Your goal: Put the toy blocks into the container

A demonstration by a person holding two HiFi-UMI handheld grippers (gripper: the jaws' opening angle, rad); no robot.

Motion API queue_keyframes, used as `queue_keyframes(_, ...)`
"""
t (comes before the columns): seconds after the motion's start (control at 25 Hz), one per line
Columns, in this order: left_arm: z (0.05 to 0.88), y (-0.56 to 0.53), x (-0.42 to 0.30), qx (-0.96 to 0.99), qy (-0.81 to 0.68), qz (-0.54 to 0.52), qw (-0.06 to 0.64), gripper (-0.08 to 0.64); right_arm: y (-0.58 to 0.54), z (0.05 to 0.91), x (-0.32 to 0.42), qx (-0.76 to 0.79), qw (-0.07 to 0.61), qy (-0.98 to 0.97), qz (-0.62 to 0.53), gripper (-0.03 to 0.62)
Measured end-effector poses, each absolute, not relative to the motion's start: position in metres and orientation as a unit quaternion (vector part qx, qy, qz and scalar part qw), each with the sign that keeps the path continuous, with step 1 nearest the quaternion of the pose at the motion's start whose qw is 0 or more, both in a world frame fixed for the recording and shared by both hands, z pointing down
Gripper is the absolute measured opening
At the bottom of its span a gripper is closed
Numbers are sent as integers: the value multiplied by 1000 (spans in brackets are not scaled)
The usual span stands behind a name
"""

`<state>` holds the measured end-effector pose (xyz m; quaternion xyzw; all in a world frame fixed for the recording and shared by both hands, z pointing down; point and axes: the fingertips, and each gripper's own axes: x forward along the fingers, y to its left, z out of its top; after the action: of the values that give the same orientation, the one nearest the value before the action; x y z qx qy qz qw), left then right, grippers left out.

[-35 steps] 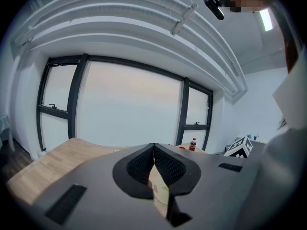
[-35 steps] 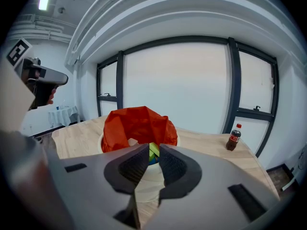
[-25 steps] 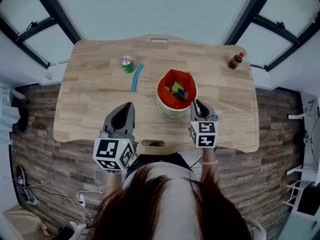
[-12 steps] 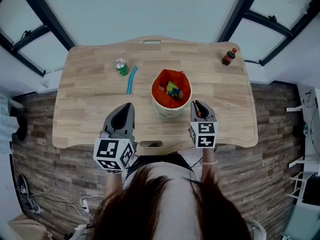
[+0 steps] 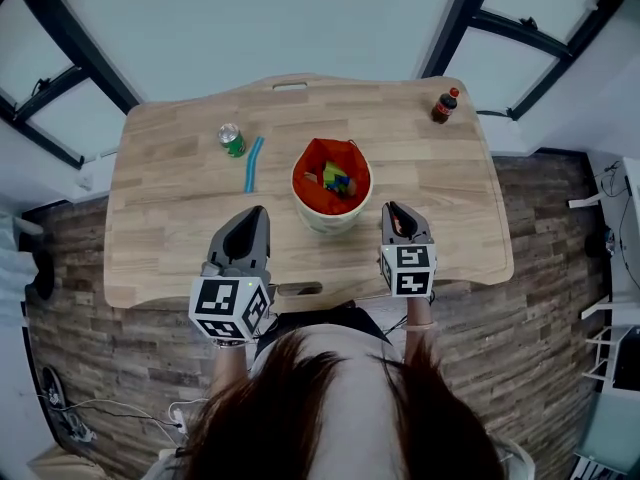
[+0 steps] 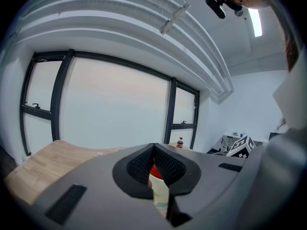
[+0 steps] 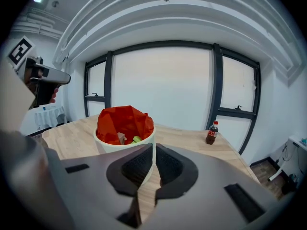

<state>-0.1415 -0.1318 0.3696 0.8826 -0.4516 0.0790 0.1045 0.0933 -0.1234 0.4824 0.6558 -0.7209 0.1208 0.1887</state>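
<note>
Red-lined white container [image 5: 322, 219] sits in the middle of the desk [image 5: 170, 253] with toy blocks [image 5: 336, 179] inside (a blue strip [image 5: 252, 164] lies apart, beside a green can [image 5: 232, 139]). Left claw [image 5: 257, 211] hovers near the desk's front edge, pressed together and empty. Right claw [image 5: 392, 209], just beside the container, has just been closing, jaws almost together with nothing between them.

Your right gripper [image 5: 393, 211] had its jaws just closing, nothing between them. Head view swung: table [image 5: 170, 218], container [image 5: 330, 222], can [image 5: 231, 139], bottle [image 5: 444, 105] slid left; container ended farther from right gripper, nearer left gripper [image 5: 256, 213].
</note>
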Motion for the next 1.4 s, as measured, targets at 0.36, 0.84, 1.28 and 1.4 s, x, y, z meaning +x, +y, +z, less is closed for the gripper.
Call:
queue_keyframes(0.36,373,-130,-135,885,-446,80,108,9,-115,479,104,666,182,-713,118,41)
queue_keyframes(0.84,385,-126,-128,881,-452,91,109,9,-106,479,114,668,171,-713,127,40)
queue_keyframes(1.28,397,-118,-118,873,-466,113,95,9,-100,478,125,659,173,-721,128,40)
queue_keyframes(1.4,398,-116,-115,873,-465,114,93,9,-98,478,129,659,173,-721,128,40)
